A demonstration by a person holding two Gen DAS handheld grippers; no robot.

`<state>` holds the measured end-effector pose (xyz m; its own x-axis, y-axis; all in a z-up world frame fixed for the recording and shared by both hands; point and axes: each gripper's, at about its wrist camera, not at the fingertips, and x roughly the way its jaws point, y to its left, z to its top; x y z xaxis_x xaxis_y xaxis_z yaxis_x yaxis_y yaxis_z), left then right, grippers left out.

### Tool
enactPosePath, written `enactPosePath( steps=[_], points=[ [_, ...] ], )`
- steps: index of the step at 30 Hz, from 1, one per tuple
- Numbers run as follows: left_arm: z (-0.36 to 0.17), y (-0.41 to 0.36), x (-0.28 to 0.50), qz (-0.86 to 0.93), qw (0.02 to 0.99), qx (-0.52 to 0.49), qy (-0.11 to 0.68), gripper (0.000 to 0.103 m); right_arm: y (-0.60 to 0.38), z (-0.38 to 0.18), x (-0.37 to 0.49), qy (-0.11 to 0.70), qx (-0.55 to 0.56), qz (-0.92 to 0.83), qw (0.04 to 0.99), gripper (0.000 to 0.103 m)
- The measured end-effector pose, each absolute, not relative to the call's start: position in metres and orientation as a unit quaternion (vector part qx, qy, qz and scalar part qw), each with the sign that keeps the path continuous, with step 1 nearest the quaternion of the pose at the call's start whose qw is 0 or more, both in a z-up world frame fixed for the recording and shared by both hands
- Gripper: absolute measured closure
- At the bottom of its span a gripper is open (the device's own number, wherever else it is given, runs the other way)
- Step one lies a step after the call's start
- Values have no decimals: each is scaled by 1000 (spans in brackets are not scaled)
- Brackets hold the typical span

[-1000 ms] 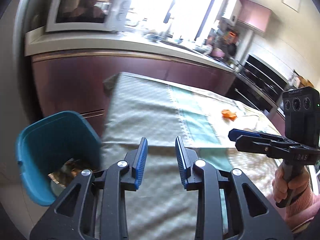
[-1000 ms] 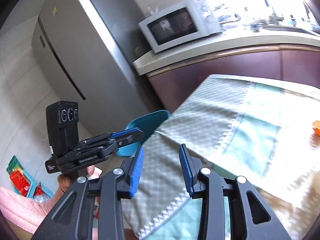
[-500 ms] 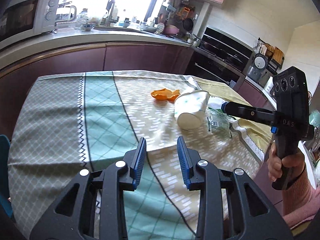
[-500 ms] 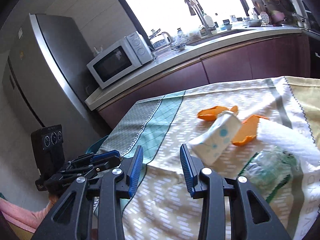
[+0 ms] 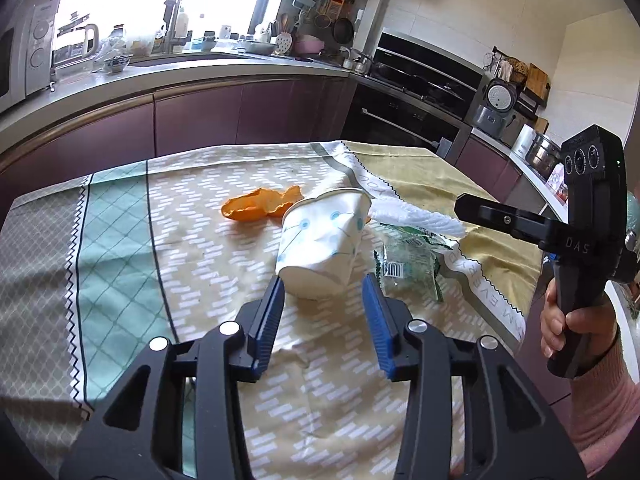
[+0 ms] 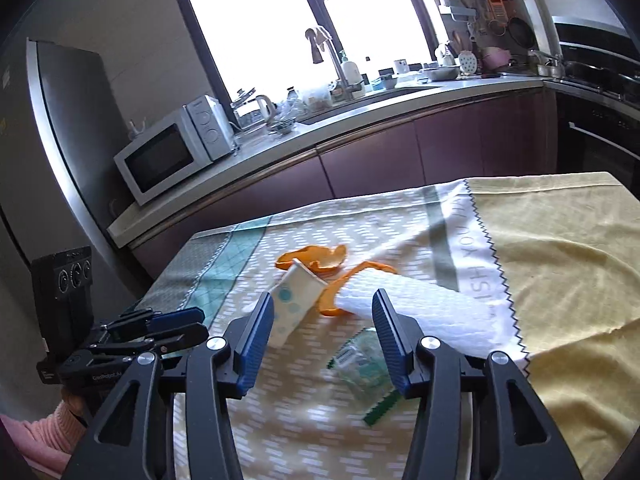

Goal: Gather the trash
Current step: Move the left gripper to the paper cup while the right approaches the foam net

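A table with a patterned cloth fills the middle of both views. The trash sits in a small bunch near the middle of it. A squashed paper cup lies on its side. Orange peel lies just behind it, and another peel curls beside a white paper towel. A clear plastic wrapper lies right of the cup.

The left part of the cloth is bare, with lots of room to move. The table's far edge runs along the purple cabinets.

The left gripper is opening. The cup is just in front of its blue fingers, and nothing is between them. The right gripper is opening too. It hangs over the wrapper and towel and holds nothing.

A second ago both cameras looked at the table's left end, with a blue bin and a fridge. Now both have swung across to face the trash, and the bin is out of sight. The fingers stand wider than before.
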<state>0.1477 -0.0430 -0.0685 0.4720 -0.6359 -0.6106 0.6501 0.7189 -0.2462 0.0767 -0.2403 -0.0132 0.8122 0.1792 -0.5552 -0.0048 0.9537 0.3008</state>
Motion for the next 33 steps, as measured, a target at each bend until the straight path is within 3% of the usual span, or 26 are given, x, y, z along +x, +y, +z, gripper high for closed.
enactPosePath(
  steps=[7, 15, 21, 25, 27, 31, 32, 33],
  points=[
    [-68, -80, 158, -369, 861, 52, 346, 54, -254, -30, 84, 331, 106, 12, 937, 36],
    [-77, -103, 167, -346, 867, 93, 346, 55, -248, -47, 96, 349, 40, -17, 936, 36],
    [-80, -100, 174, -342, 867, 82, 354, 58, -245, -54, 102, 360, 12, -20, 933, 56],
    [-81, -95, 175, -344, 866, 76, 355, 60, -247, -55, 104, 360, 16, -15, 933, 80],
    [-81, -94, 174, -345, 865, 75, 355, 61, -247, -54, 105, 360, 25, -8, 933, 88],
    [-80, -89, 171, -348, 865, 71, 355, 62, -257, -49, 102, 351, 74, -1, 933, 84],
    [-79, -87, 171, -349, 865, 69, 355, 63, -263, -49, 101, 351, 94, -1, 932, 81],
    [-79, -86, 171, -350, 864, 66, 356, 64, -269, -50, 100, 351, 116, -1, 929, 68]
  ],
)
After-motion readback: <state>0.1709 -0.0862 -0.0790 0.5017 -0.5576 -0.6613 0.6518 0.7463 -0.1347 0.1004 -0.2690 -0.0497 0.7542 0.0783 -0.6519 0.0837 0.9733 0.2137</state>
